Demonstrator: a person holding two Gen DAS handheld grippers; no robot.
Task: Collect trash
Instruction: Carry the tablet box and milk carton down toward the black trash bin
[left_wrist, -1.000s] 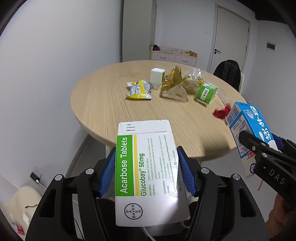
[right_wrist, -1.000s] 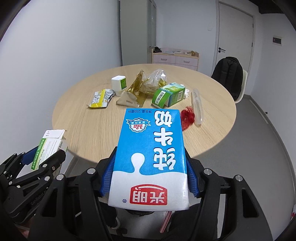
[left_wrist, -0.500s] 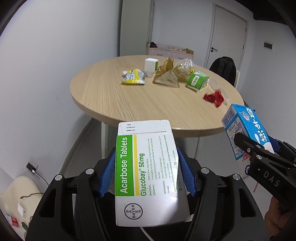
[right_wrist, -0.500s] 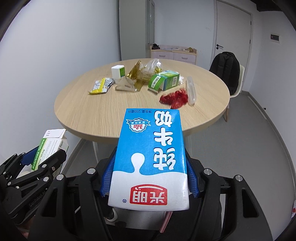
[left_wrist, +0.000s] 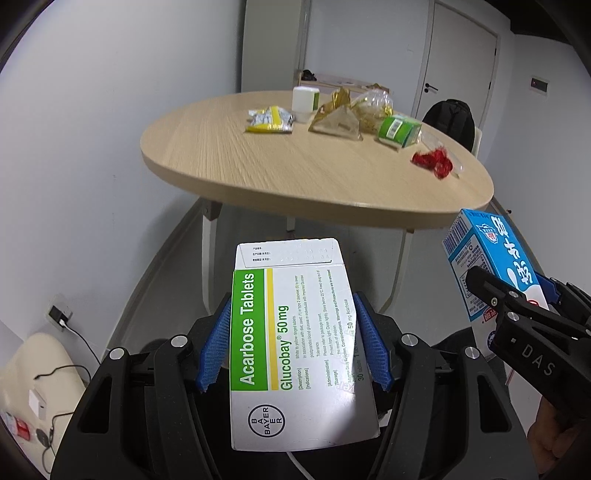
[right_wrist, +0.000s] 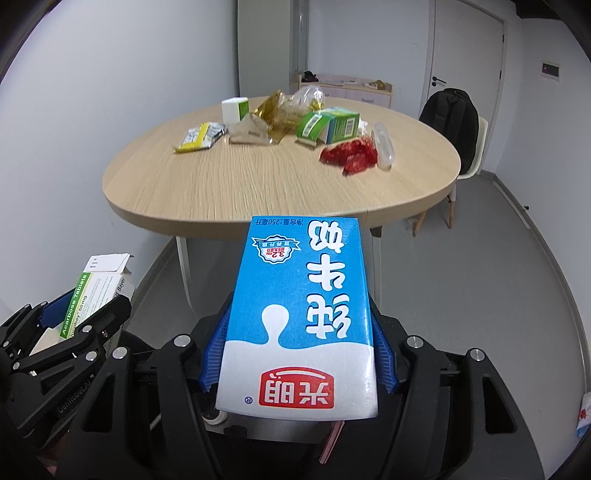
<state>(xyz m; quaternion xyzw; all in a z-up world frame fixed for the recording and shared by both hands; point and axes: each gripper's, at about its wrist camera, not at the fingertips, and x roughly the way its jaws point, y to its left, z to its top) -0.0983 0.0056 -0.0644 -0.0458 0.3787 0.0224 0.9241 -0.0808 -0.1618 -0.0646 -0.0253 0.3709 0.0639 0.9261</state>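
My left gripper (left_wrist: 291, 347) is shut on a white and green Acarbose tablet box (left_wrist: 295, 343); the box also shows at the left in the right wrist view (right_wrist: 96, 291). My right gripper (right_wrist: 299, 354) is shut on a blue milk carton (right_wrist: 303, 314), which also shows at the right in the left wrist view (left_wrist: 491, 258). Both are held below and in front of the round wooden table (left_wrist: 288, 170). On it lie a yellow packet (left_wrist: 269, 120), a gold wrapper (left_wrist: 336, 118), a green box (left_wrist: 399, 131) and red wrappers (left_wrist: 432, 162).
A small white box (left_wrist: 304, 99) and a clear plastic bag (left_wrist: 373, 105) lie on the table's far side, a clear tube (right_wrist: 384, 146) at its right. A chair with a black backpack (right_wrist: 450, 122) stands behind the table. Cables and a wall socket (left_wrist: 57, 315) are at the lower left.
Both grippers have dropped and pulled back from the table with their boxes still held. The table top now appears higher and farther, and its underside legs show.
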